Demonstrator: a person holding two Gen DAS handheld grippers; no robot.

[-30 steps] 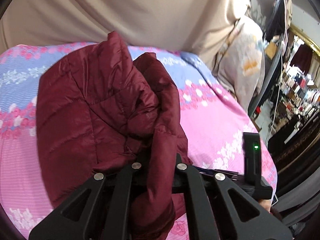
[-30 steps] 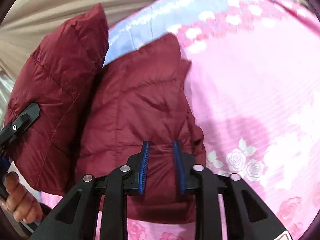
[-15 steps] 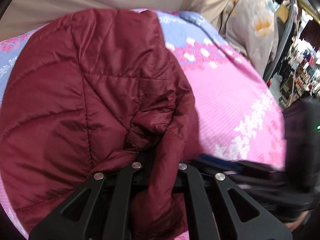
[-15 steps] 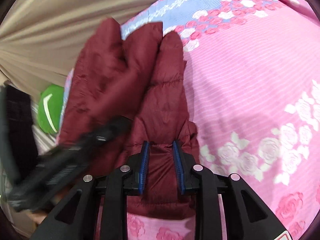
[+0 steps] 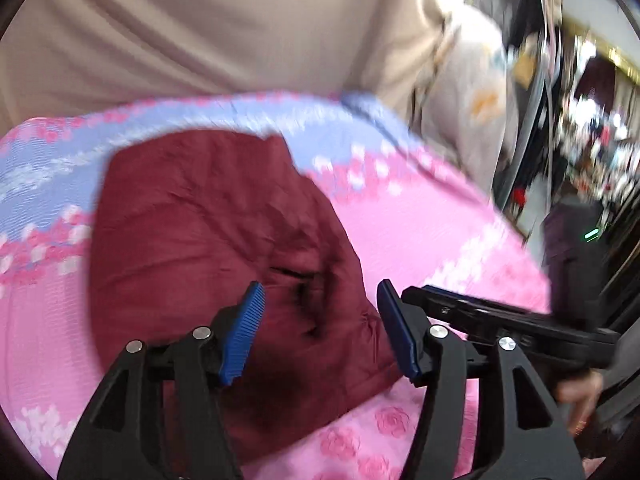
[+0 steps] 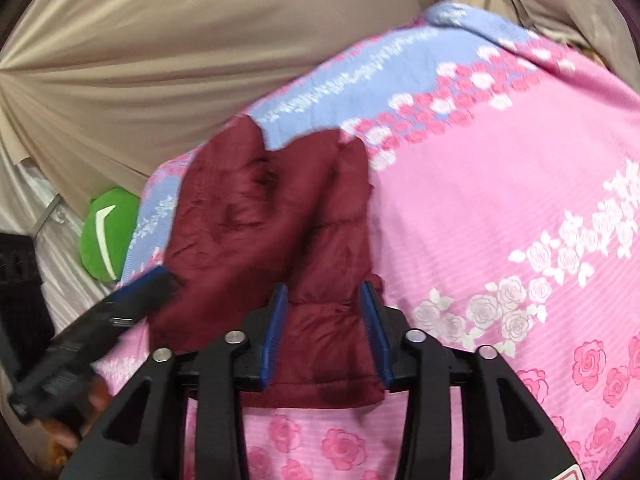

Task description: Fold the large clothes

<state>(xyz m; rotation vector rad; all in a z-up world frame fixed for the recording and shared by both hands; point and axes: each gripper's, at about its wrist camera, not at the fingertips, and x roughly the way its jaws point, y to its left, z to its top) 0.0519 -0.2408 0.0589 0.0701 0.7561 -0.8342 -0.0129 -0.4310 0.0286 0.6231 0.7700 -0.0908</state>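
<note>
My left gripper (image 5: pixel 320 332) stands with its jaws spread wide, the blue ribbed pads (image 5: pixel 244 332) clear of the cloth, and nothing is held between them; the maroon quilted jacket (image 5: pixel 224 264) lies bunched on the pink rose-printed bedspread (image 5: pixel 432 240) just beyond the pads. My right gripper (image 6: pixel 326 334) has its jaws parted too, less widely, and the near hem of the jacket (image 6: pixel 280 232) lies between the blue pads (image 6: pixel 274 332); whether the pads touch the fabric I cannot tell. From the right wrist, the jacket runs away from me toward the blue band of the bedspread (image 6: pixel 520 208), folded in long puffy ridges. A green cushion (image 6: pixel 106 232) with a white curved mark sits off the bed's left edge. I can read no writing anywhere.
</note>
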